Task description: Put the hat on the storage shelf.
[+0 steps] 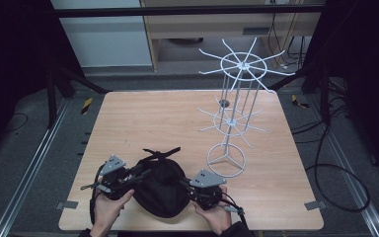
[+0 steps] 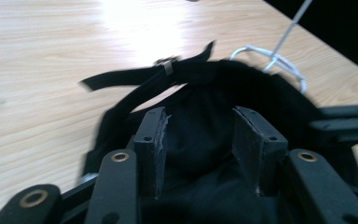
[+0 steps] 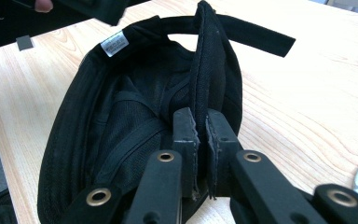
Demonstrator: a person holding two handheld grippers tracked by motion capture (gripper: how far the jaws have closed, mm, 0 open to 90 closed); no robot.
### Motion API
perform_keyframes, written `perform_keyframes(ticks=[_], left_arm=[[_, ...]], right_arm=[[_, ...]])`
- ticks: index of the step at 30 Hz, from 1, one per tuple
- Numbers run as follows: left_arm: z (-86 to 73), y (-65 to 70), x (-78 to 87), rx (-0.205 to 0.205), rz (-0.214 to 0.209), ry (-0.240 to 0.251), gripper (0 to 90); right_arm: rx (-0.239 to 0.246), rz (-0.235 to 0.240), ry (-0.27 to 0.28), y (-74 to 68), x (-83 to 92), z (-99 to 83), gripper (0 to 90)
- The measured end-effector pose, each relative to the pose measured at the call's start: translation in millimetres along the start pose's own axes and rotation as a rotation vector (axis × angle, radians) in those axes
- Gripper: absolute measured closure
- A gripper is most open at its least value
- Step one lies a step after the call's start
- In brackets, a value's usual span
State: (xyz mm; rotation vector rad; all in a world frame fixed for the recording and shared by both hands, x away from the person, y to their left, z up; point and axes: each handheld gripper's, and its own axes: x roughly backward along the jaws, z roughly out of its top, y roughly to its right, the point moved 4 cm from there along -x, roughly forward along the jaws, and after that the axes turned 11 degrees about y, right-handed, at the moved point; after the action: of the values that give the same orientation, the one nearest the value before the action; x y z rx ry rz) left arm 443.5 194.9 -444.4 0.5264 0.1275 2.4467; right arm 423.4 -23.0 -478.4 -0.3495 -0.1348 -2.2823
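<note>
Here, right gripper (image 3: 201,140) clamped on the black cap's (image 3: 135,116) rim, left gripper (image 2: 200,140) apart above its fabric.

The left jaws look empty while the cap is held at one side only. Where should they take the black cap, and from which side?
On the cap's rim nearest the left gripper, coming in from that side, opposite the right gripper's pinch. The cap lies inside-up, so its thin edge stands free there.
</note>
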Motion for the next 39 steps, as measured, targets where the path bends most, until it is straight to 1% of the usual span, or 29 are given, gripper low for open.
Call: perform_keyframes(ticks=[3,5,7,13,14,15,17,19,20,22,27,30,32,33,35,36,37,38,39], left_arm=[[3.9,11.7,-10.9,0.005,-0.019,0.002,52.0],[5.0,16.8,-16.3,0.012,-0.030,0.010,50.8],[5.9,22.7,-24.0,0.032,-0.050,0.013,48.3],[9.1,30.3,-34.6,0.037,-0.046,0.023,43.1],[9.5,31.4,-36.0,0.032,-0.042,0.022,42.0],[9.6,34.3,-39.7,0.020,-0.022,0.022,40.6],[9.0,35.2,-41.5,0.018,-0.016,0.020,39.7],[6.9,36.0,-44.5,0.017,-0.006,0.006,39.1],[3.9,36.3,-46.2,0.010,0.005,-0.001,38.7],[2.5,36.4,-47.1,0.009,0.009,-0.002,38.3],[-1.6,34.3,-49.9,0.034,0.014,-0.018,34.9],[-4.1,32.9,-51.1,0.047,0.027,-0.036,34.9],[-4.9,32.8,-51.4,0.050,0.030,-0.036,35.2],[-6.5,32.9,-52.1,0.062,0.021,-0.045,40.5],[-7.1,33.1,-52.4,0.067,0.021,-0.050,45.3],[-9.1,33.7,-53.0,0.087,0.010,-0.071,50.3],[-9.1,33.7,-53.0,0.087,0.010,-0.071,53.1],[-9.8,33.7,-53.1,0.093,0.006,-0.076,53.1],[-10.1,33.9,-53.0,0.098,0.004,-0.079,57.8]], right_arm=[[0.004,0.008,-0.002,-0.9,-0.4,-0.6,84.3],[0.004,0.007,-0.002,-1.5,-0.9,-0.9,84.3],[0.008,0.012,-0.001,-2.0,-1.2,-1.4,84.2],[0.016,0.019,0.001,-3.4,-1.7,-1.5,84.3],[0.017,0.022,0.004,-4.0,-2.0,-1.4,84.3],[0.020,0.024,0.002,-4.5,-2.4,-1.6,84.2],[0.020,0.025,0.002,-4.7,-2.5,-1.8,84.2],[0.025,0.029,-0.003,-5.1,-2.8,-2.5,84.3],[0.028,0.031,-0.004,-5.6,-3.1,-2.7,84.3],[0.031,0.032,-0.005,-5.8,-3.2,-2.8,84.3],[0.037,0.038,-0.008,-7.8,-4.1,-3.4,84.4],[0.045,0.048,-0.013,-10.7,-5.1,-3.7,84.4],[0.048,0.050,-0.015,-11.4,-5.5,-4.0,84.3],[0.050,0.054,-0.020,-12.7,-6.4,-4.6,84.3],[0.049,0.058,-0.022,-13.1,-6.9,-4.9,84.3],[0.048,0.064,-0.027,-14.4,-8.0,-5.6,84.3],[0.048,0.064,-0.027,-14.4,-8.0,-5.6,84.3],[0.046,0.067,-0.032,-15.1,-8.6,-6.0,84.2],[0.045,0.068,-0.033,-15.6,-9.2,-6.4,84.2]])
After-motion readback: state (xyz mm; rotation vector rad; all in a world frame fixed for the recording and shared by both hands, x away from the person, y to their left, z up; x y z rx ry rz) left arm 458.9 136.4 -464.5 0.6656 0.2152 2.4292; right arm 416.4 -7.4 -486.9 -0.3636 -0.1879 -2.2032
